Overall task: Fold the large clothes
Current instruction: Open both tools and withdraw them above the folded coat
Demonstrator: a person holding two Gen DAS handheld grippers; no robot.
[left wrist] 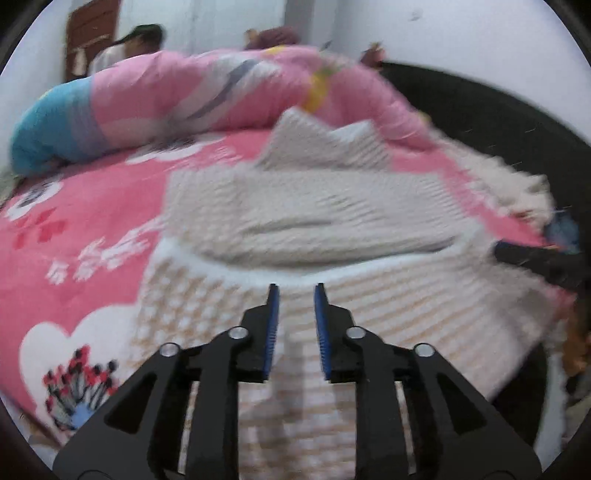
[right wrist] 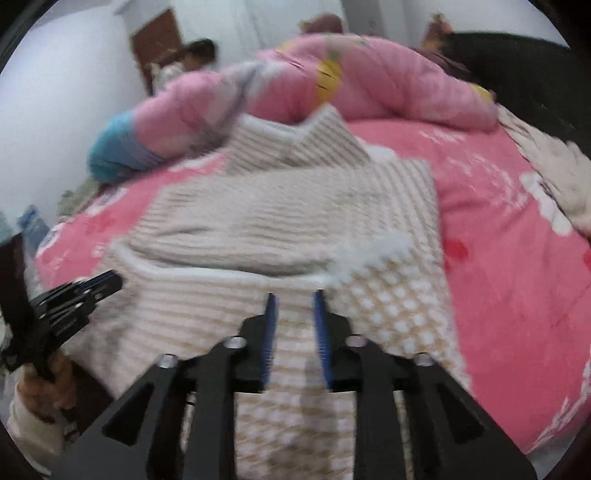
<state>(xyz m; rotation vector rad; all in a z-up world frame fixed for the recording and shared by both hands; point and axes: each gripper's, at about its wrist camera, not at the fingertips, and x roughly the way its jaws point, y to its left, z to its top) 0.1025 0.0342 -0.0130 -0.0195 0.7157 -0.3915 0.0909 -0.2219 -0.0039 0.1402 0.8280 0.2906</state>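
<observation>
A large cream and beige knitted garment (left wrist: 295, 206) lies on the pink bed cover (left wrist: 92, 221), its top part folded down over the checked lower part (right wrist: 388, 306). My left gripper (left wrist: 296, 291) hovers over the near hem, open, with a narrow gap between its blue pads and nothing gripped. My right gripper (right wrist: 294, 299) hangs the same way over the hem, open and empty. In the right wrist view the left gripper (right wrist: 92, 286) shows at the left edge, held by a hand (right wrist: 44, 391). In the left wrist view the right gripper's tip (left wrist: 517, 254) shows at the right edge.
A rolled pink and blue quilt (left wrist: 166, 99) lies across the far side of the bed. A person (left wrist: 136, 40) sits behind it near a brown door (left wrist: 88, 33). A fringed white blanket (left wrist: 517, 184) and a dark surface (left wrist: 480, 107) lie on the right.
</observation>
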